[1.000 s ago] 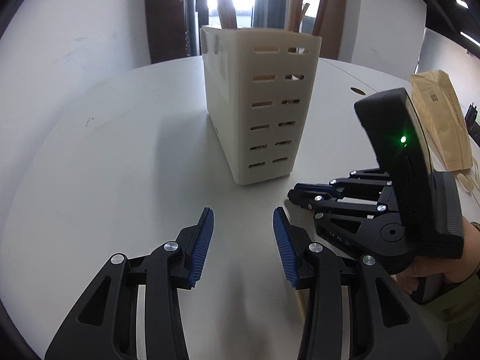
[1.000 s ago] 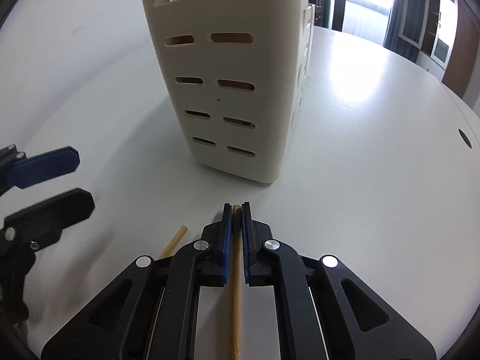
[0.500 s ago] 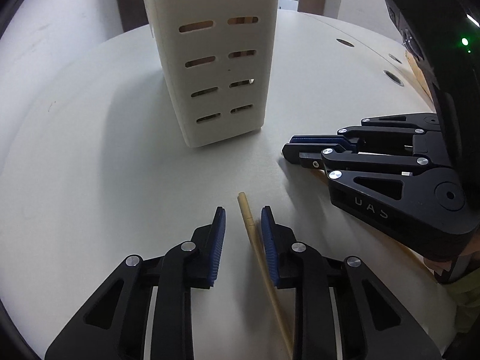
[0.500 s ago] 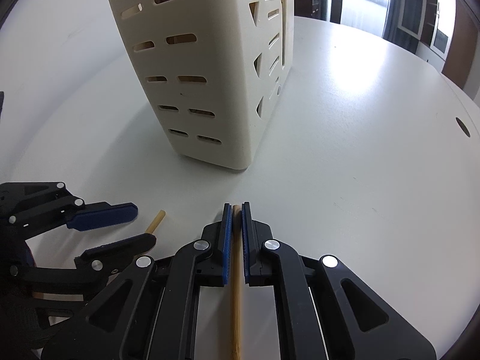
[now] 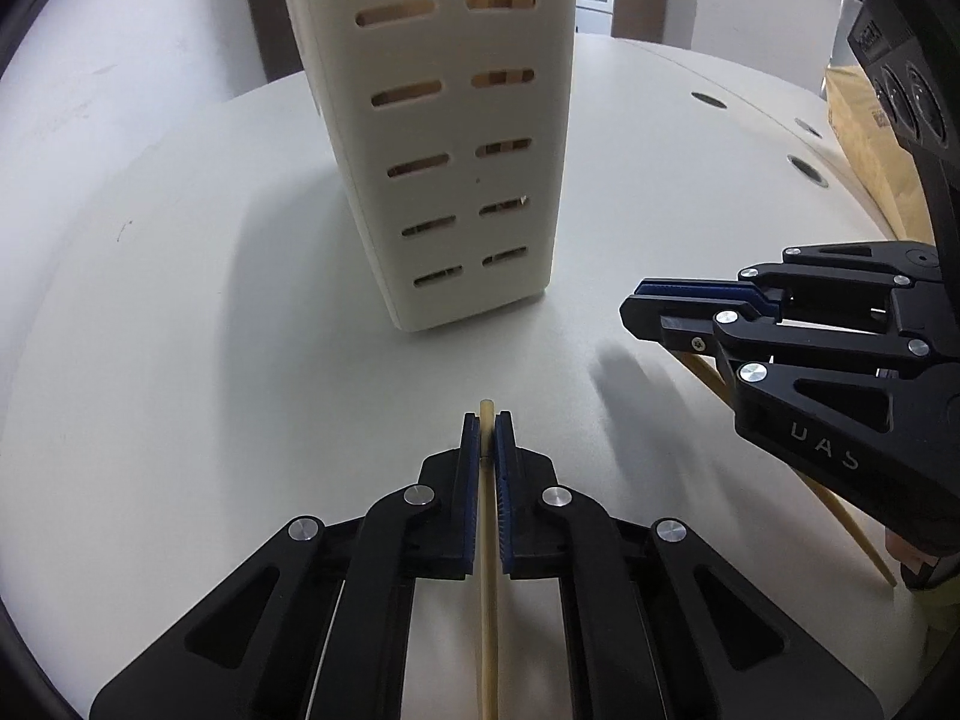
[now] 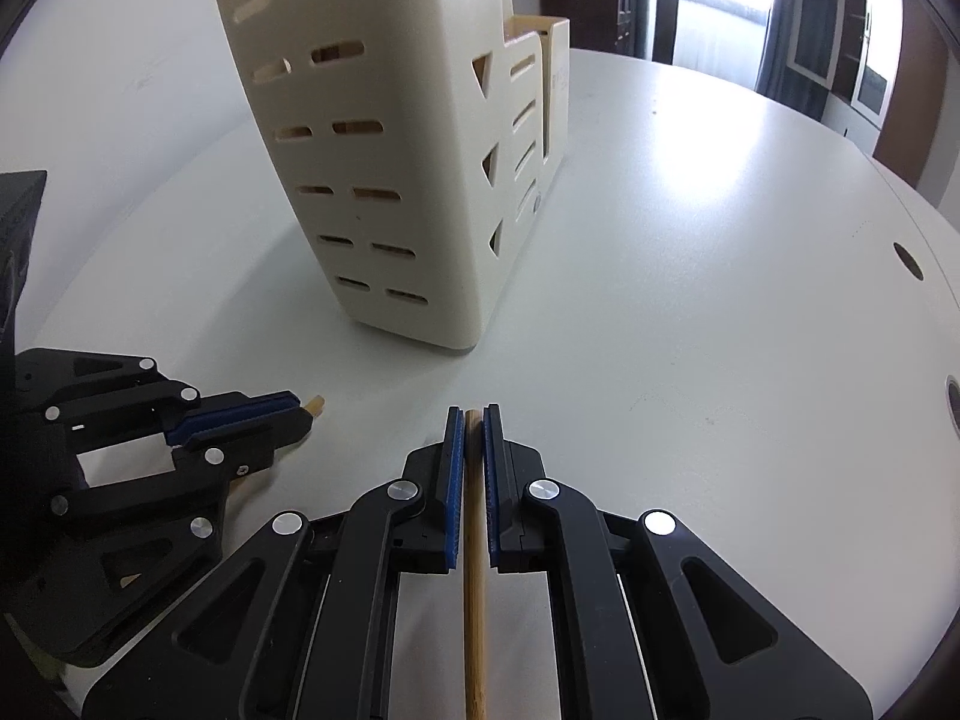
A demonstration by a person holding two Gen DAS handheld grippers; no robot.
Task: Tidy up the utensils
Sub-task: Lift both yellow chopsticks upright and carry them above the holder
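1. Clamped between the blue ribbed pads of the left gripper (image 5: 487,420): a pale round wooden chopstick (image 5: 489,612), blunt tip poking just past the fingertips; jaws just closed onto it.
2. Pinched likewise in the right gripper (image 6: 474,414): a darker bamboo chopstick (image 6: 475,630), running straight back between matte black linkage arms studded with silver rivets.
3. Standing upright just beyond both grippers: a cream plastic utensil holder (image 5: 456,138), tall and boxy with rounded corners, two columns of slotted vents on the near face, triangular cut-outs along the side, lower stepped compartments behind; wooden pieces glimpsed through the upper slots.
4. Seen from the left wrist camera, right gripper off to the right with its chopstick slanting down beneath it; from the right wrist camera, left gripper low at the left, pale stick end jutting from its tips.
5. Underneath: smooth, round white tabletop (image 6: 690,312), faintly scuffed, dark round holes near the far rim, window glare across it.
6. At the tabletop's right edge: a brown paper bag (image 5: 864,138). Beyond: white walls, dark wood frames, bright windows.
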